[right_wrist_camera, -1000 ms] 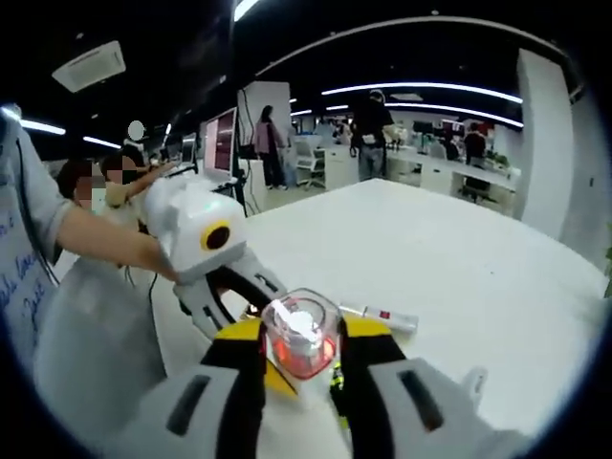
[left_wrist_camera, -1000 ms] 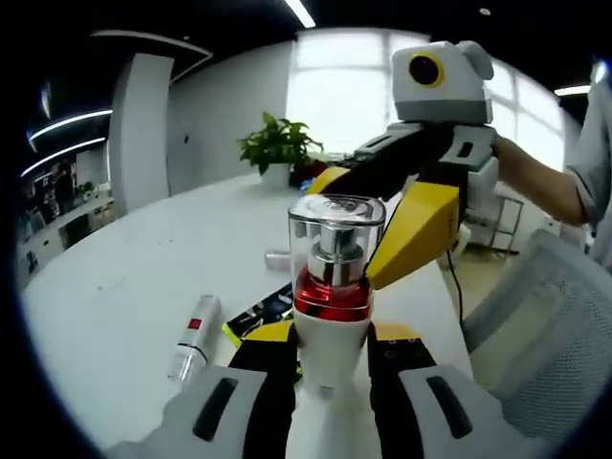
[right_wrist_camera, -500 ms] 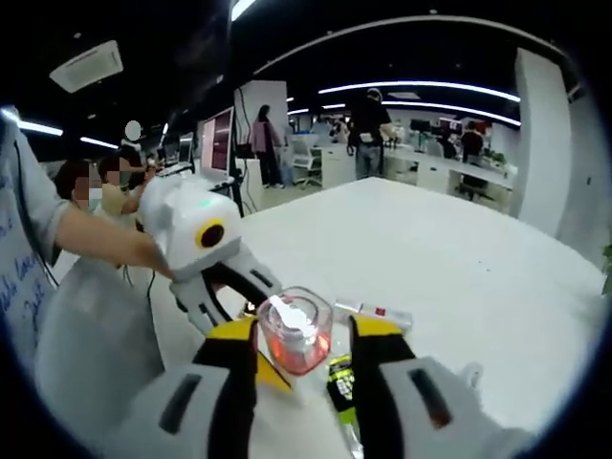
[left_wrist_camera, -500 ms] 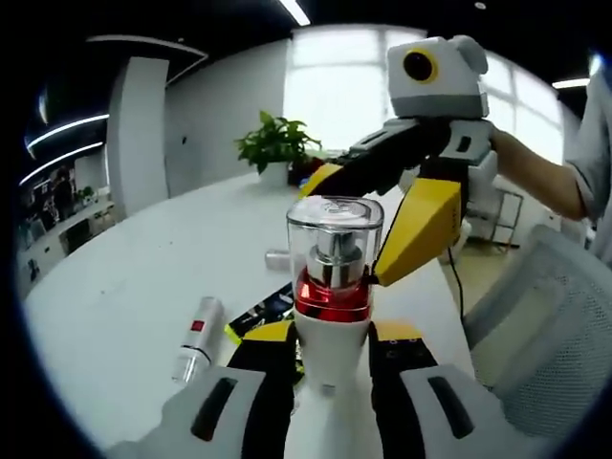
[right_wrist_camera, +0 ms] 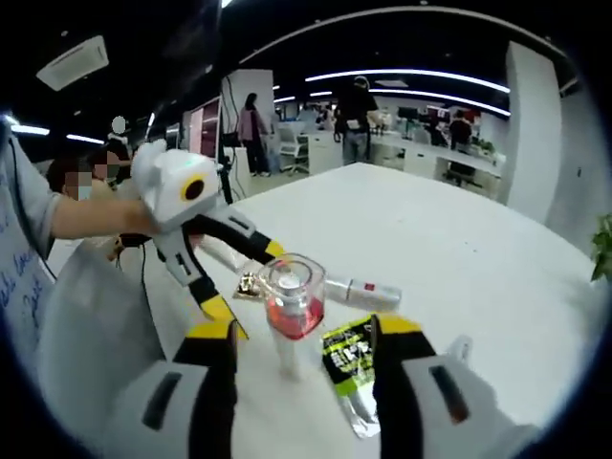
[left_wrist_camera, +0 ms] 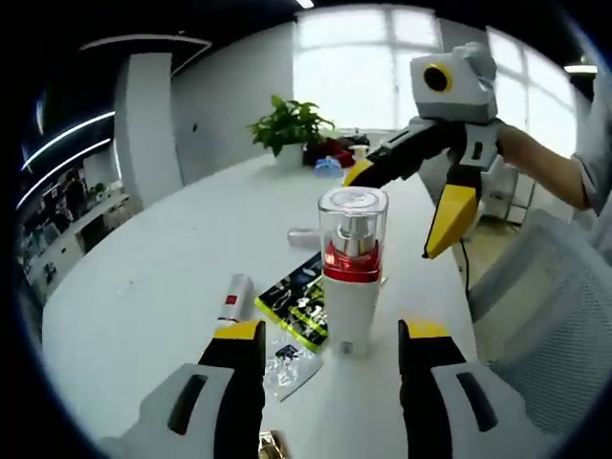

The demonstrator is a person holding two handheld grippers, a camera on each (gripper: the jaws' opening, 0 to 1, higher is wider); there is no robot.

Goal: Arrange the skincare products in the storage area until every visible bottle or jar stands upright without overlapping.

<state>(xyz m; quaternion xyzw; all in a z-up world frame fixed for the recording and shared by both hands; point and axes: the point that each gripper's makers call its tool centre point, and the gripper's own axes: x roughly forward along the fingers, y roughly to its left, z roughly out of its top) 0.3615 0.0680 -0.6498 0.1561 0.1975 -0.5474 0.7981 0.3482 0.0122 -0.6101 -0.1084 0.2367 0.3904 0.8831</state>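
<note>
White tabletop (left_wrist_camera: 163, 277), smooth and matt, wide and curved at its edge.

Item 1: pump bottle (left_wrist_camera: 351, 273), white cylindrical body, glossy red collar, silver pump head under a clear hard plastic cap. Stands upright on the table, free of both grippers. In the right gripper view the same bottle (right_wrist_camera: 290, 311) is seen from above, between and beyond that view's own jaws.

Item 2: slim tube (left_wrist_camera: 233, 295), silver-white with a small red label, lying on its side to the bottle's left, apart from it. In the right gripper view it lies beyond the bottle (right_wrist_camera: 363, 292).

Item 3: flat sachet (left_wrist_camera: 300, 303), black with yellow-green print, lying just beside the bottle's base. In the right gripper view it is a glossy packet (right_wrist_camera: 350, 356) with a clear plastic end, close to the right-hand jaw.

Item 4: crinkled clear wrapper (left_wrist_camera: 289, 360), near the left gripper's jaws; contents too small to tell.

Left gripper (left_wrist_camera: 330, 337): black jaws with yellow tips, spread wide, clamping nothing; the bottle stands just ahead of the gap, untouched.

Right gripper (right_wrist_camera: 304, 330): same build, jaws parted and holding nothing. It is also seen in the left gripper view (left_wrist_camera: 406, 206), raised beside and above the bottle cap, held by a person's hand.

Surroundings: potted green plant (left_wrist_camera: 292, 129) at the far table edge; grey mesh chair (left_wrist_camera: 545, 316) to the right; people standing among office desks in the right gripper view's background.
</note>
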